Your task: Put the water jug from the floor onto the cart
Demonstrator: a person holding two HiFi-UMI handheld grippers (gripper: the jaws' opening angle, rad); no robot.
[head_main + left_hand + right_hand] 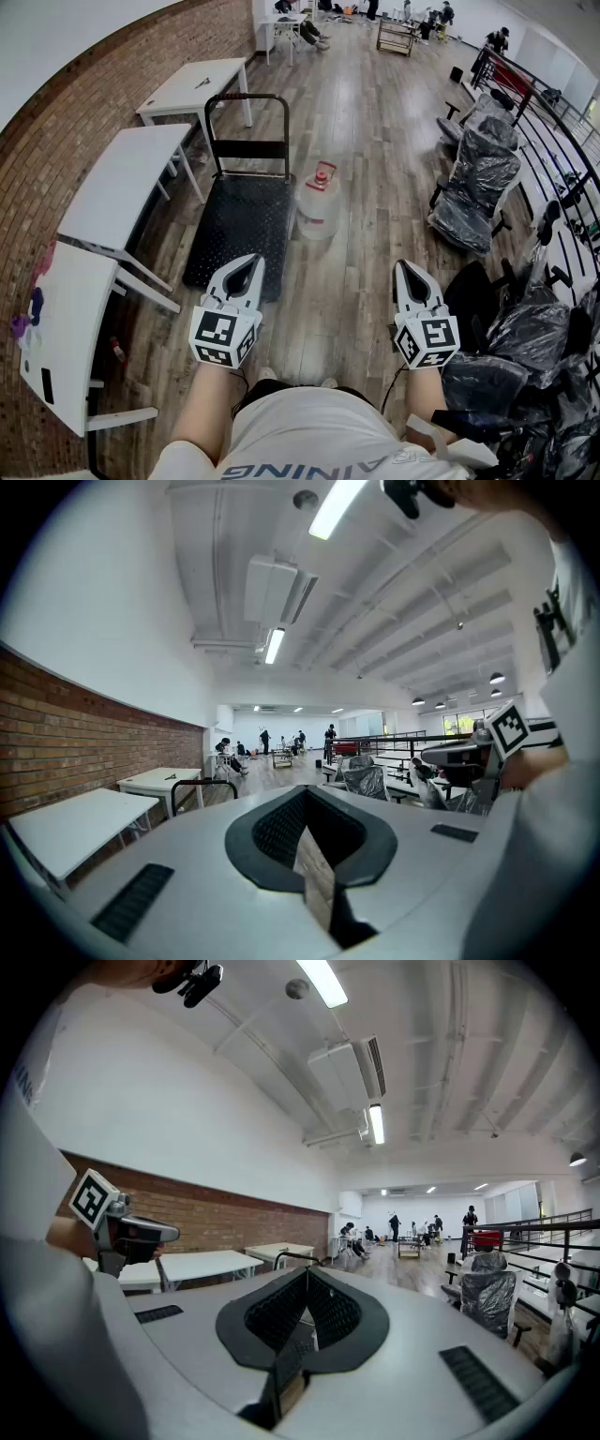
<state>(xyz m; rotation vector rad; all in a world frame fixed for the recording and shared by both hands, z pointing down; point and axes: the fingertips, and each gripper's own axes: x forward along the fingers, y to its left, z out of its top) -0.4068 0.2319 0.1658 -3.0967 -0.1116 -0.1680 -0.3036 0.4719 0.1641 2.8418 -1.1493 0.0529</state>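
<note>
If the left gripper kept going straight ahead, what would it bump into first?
Probably nothing close. The left gripper points about level, passing right of the cart handle and over the wood floor; depth is hard to judge.

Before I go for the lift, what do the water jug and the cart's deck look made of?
Water jug: clear, glossy plastic by the look; the floor shows through its body, under a red cap. Cart deck: black and matte with a fine dotted texture, probably rubber matting or textured sheet; cannot tell which.

Upright water jug (319, 202) beside black cart (239, 225)
</note>
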